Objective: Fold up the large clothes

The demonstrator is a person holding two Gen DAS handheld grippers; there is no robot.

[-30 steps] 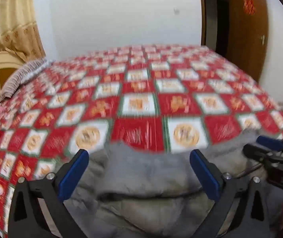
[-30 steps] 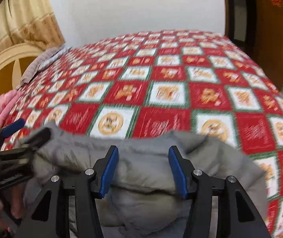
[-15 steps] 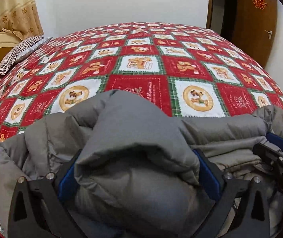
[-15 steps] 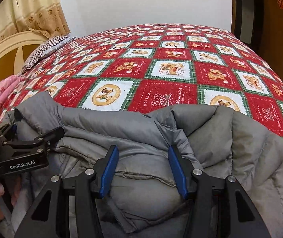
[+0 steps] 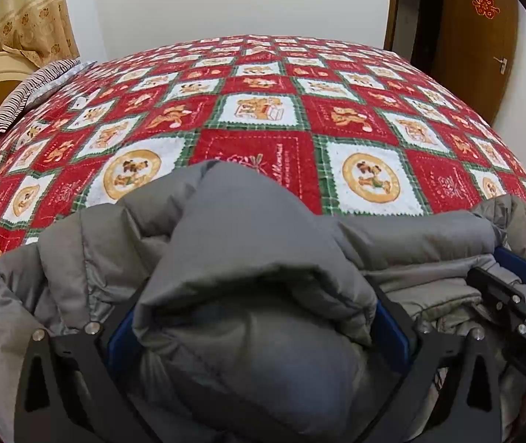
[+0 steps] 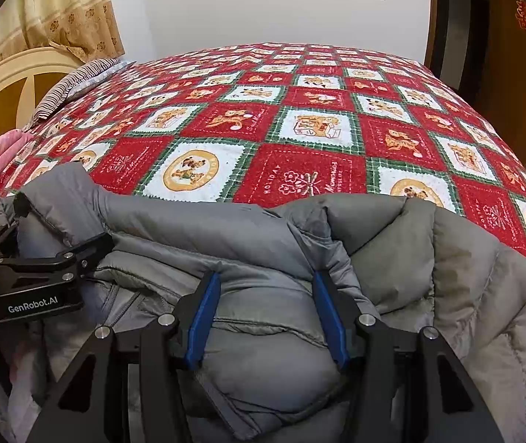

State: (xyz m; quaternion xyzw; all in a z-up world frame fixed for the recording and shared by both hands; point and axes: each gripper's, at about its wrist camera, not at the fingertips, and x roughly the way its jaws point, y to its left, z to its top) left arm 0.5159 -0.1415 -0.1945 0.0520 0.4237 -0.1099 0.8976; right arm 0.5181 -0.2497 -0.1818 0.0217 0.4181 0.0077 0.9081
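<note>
Left wrist view: left gripper (image 5: 259, 328) clamped around a thick fold of grey puffer jacket (image 5: 226, 243) on a red patchwork bedspread (image 5: 263, 110); right wrist view: right gripper (image 6: 268, 313) half-closed, pinching another jacket fold.

Home bedroom: quilted bed (image 5: 263, 118), curtain (image 6: 71, 11)

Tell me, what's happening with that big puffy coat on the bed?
A person is folding a grey puffer jacket on a bed covered by a red patchwork bedspread. They hold a tool in each hand. The left tool and the right tool each pinch a thick bunch of the jacket near its closer edge. The jacket lies bunched in a heap on the bedspread, not yet a neat fold.
</note>
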